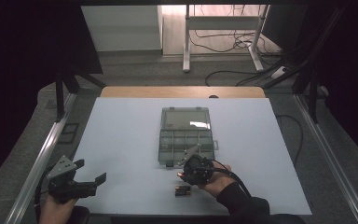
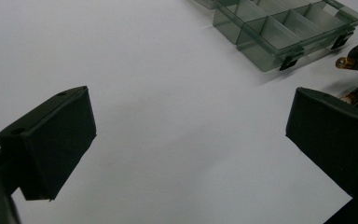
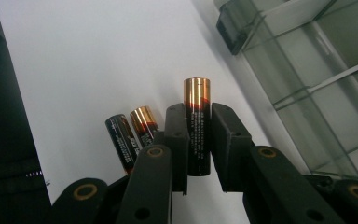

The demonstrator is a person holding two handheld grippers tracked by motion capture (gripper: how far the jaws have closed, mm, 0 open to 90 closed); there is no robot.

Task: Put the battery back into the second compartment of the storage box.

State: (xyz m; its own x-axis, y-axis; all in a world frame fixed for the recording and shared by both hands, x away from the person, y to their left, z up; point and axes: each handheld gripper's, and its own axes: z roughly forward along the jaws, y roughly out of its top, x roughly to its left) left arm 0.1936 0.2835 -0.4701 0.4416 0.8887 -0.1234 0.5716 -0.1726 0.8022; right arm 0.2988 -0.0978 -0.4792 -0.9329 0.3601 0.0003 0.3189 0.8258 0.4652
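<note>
One battery sat pinched around its middle in the right gripper, just above the counter near the clear box; it looked small, hard and smooth, so it might slip; the left gripper stood wide and held nothing.

A white tabletop with a wooden far edge stood on a grey floor. Aluminium rails ran along both sides, and dark curtains hung left and right. Beyond, a white desk frame stood over tangled black cables, beside a pale cabinet. Bright light fell on the far floor.
</note>
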